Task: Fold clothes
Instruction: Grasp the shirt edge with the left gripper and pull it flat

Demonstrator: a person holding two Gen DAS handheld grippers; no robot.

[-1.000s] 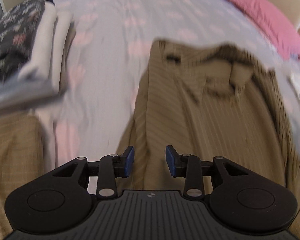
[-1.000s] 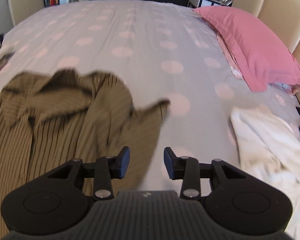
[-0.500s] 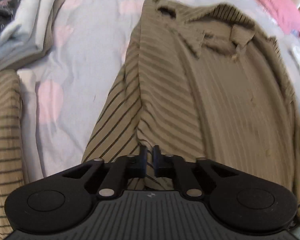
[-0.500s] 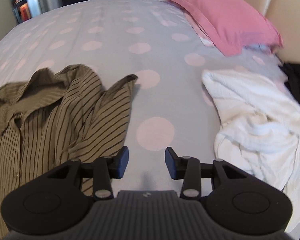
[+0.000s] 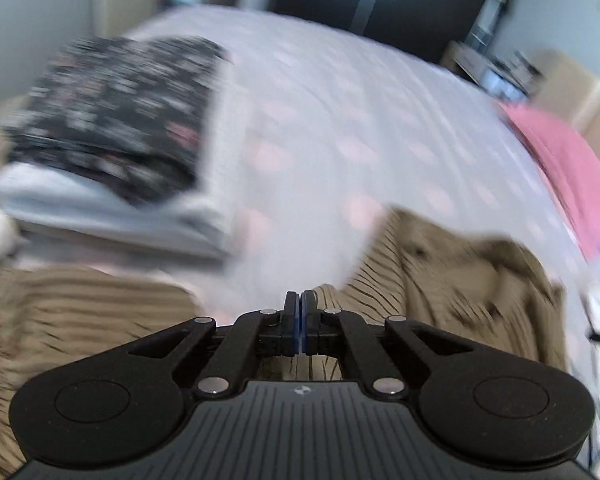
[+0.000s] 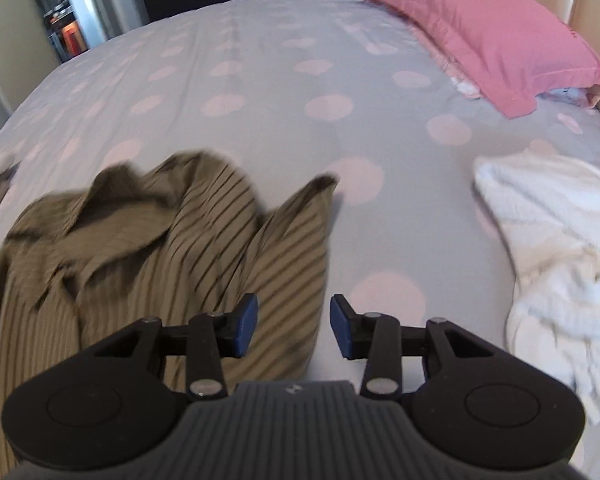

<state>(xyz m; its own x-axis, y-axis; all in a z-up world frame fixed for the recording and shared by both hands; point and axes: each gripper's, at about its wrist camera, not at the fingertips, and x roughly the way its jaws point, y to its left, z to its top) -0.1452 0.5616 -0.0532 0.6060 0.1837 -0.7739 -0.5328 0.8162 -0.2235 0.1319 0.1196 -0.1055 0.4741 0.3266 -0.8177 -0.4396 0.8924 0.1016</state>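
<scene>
Left tongs (image 5: 301, 322) pinched the striped shirt's (image 6: 148, 264) edge on the bed (image 6: 300, 100).
Shirt lay lower left of frame; right tongs (image 6: 293, 330) hovered half-open, empty. Lifting slowly and evenly would likely keep the fold straight.

My left wrist view is smeared with motion blur: the folded stack (image 5: 112, 140) up and left of the left gripper (image 5: 300, 312) shows only a dark speckled top, pattern unreadable. I can't tell whether its closed pads pinch the striped shirt (image 5: 440, 280). Right of my right gripper (image 6: 294, 322), the white cloth (image 6: 556, 264) runs off the edge.
</scene>
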